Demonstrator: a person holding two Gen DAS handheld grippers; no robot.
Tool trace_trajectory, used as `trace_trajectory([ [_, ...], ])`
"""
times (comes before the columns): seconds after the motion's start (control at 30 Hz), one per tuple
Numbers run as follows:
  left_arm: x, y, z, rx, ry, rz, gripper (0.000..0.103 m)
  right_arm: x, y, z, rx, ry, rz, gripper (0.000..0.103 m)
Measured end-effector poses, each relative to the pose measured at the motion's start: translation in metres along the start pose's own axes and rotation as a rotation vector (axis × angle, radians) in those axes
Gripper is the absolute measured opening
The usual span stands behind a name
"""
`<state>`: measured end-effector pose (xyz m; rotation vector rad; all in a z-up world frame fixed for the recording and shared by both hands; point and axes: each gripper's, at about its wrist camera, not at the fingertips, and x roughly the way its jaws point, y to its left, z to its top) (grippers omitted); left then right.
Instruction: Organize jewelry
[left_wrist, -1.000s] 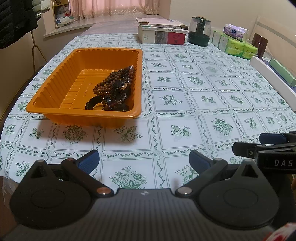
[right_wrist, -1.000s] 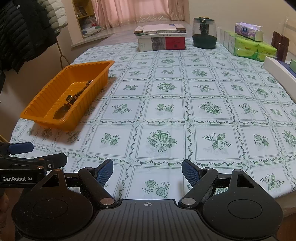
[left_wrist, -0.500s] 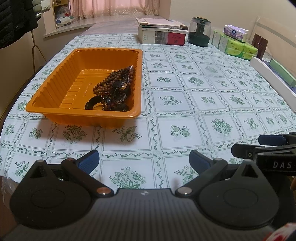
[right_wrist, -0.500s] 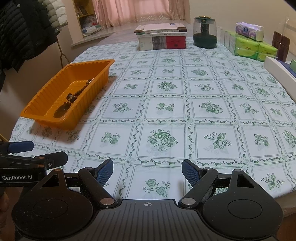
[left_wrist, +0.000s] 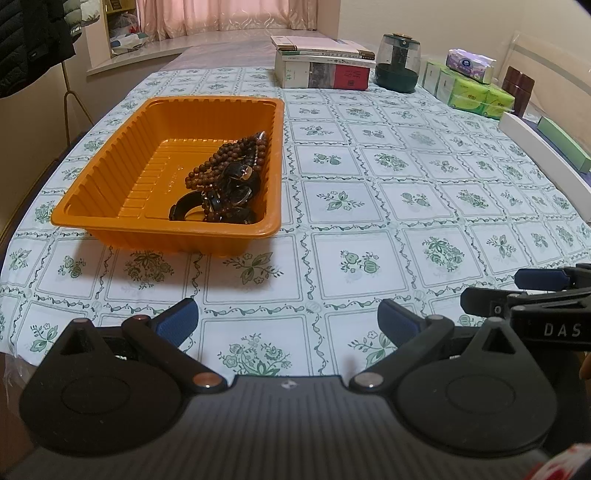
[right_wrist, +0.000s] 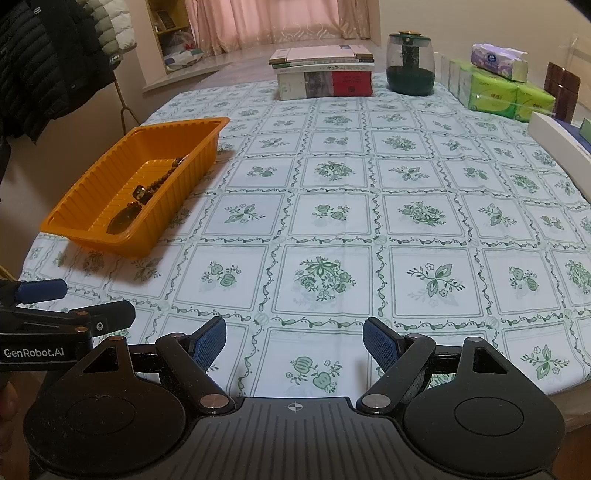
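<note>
Two handheld grippers hover at the near edge of a floral-clothed table, jewelry heaped in an orange tray.

The left gripper and right gripper both have their jaws spread wide, holding nothing. Brown bead strands and dark bangles lie against the tray's right wall. Open cloth separates grippers and tray. Along the far edge stand stacked books, a dark glass jar and green tissue packs.
</note>
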<state>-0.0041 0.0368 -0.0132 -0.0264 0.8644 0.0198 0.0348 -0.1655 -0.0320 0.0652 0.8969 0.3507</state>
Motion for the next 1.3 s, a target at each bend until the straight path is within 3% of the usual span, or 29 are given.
trace_trajectory([
  [1.3, -0.0009, 0.0035, 0.0040, -0.006, -0.022, 0.001, 0.103, 0.0026, 0.0023, 0.0016, -0.007, 0.006, 0.002, 0.081],
])
